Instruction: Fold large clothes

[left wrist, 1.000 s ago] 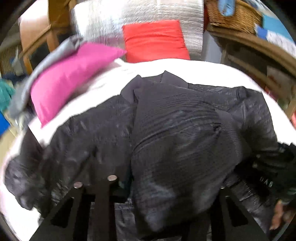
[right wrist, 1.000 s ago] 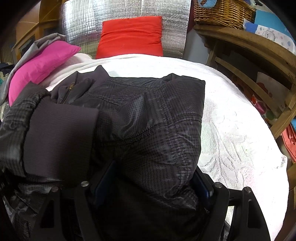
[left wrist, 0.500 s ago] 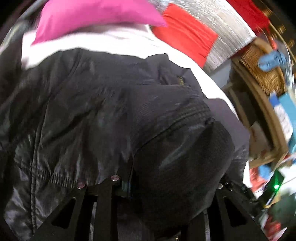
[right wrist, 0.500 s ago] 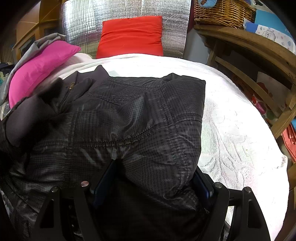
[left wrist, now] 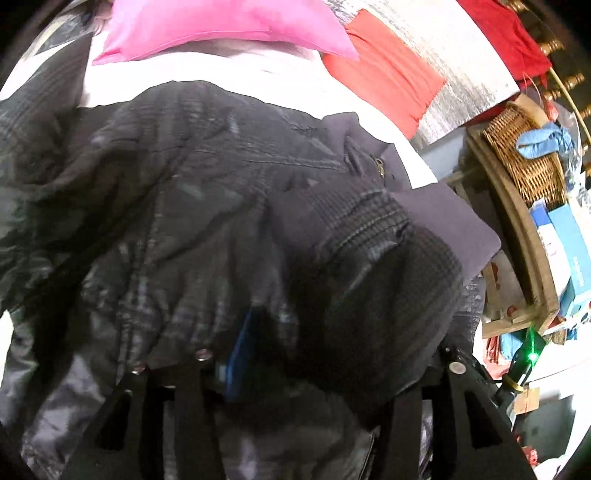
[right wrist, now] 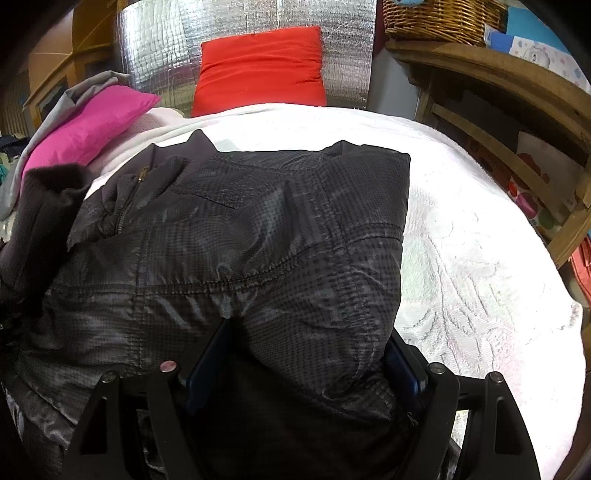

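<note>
I see the dark checked quilted jacket (right wrist: 258, 236) lying on the white bedspread (right wrist: 480, 266); my right claw (right wrist: 306, 365) pinches a thick fold of it, while my left claw (left wrist: 332, 354) has just been opening, its jaws spread around the bunched cuff (left wrist: 388, 288)

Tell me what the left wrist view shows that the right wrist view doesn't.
Only the left wrist view: the left gripper, jaws just opening around a sleeve cuff, and a green light.
Only the right: the right gripper clamping a jacket fold, wide white bedspread.
Both: black jacket, pink pillow, red pillow, wicker basket.
</note>
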A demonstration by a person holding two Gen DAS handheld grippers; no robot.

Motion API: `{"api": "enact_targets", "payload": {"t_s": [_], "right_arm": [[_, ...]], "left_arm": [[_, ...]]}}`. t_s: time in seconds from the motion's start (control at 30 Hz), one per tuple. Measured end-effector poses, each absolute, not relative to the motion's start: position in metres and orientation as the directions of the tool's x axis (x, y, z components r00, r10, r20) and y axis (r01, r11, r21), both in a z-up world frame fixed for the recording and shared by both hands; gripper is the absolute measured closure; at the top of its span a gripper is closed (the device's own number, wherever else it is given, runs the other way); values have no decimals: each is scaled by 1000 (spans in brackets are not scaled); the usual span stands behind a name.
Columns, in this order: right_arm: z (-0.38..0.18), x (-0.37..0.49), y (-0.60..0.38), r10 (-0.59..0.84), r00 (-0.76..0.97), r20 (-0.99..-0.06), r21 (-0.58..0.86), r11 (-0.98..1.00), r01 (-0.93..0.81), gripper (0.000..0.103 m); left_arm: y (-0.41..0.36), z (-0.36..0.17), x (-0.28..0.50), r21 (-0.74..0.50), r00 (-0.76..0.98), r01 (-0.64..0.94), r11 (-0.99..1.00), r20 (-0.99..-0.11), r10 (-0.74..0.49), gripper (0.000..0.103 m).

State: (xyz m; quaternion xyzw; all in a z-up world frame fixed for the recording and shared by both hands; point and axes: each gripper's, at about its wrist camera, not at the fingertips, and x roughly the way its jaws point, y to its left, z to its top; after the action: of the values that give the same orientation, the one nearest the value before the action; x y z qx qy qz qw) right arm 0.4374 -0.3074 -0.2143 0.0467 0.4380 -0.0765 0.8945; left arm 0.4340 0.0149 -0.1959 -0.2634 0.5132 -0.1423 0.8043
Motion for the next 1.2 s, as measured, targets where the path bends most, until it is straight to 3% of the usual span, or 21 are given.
{"api": "enact_targets", "payload": {"t_s": [0.2,0.6,0.77,0.87,0.93,1.07,1.2], "right_arm": [[-214,437,-316,-65,600,-797,53,983,177,20],[-212,436,-335,-6,584,-812,143,967,209,19],[-209,439,-352,19,559,-829,199,944,262,19],[-209,440,-359,20,551,-834,213,933,289,19],[-208,442,-361,16,547,-837,211,931,296,19],[-209,441,-358,7,548,-837,216,923,318,19],[-211,442,-356,-3,546,-838,212,919,331,19]], "left_arm": [[25,-198,428,-618,399,-33,785,-729,-556,49],[53,-231,414,-897,405,-137,421,-439,-802,48],[59,-234,401,-905,417,-190,380,-425,-803,47],[74,-230,384,-915,444,-219,338,-402,-801,39],[86,-224,372,-911,461,-244,331,-410,-787,36],[102,-195,356,-852,540,-204,481,-508,-671,35],[88,-135,347,-649,678,-63,758,-585,-445,33]]}}
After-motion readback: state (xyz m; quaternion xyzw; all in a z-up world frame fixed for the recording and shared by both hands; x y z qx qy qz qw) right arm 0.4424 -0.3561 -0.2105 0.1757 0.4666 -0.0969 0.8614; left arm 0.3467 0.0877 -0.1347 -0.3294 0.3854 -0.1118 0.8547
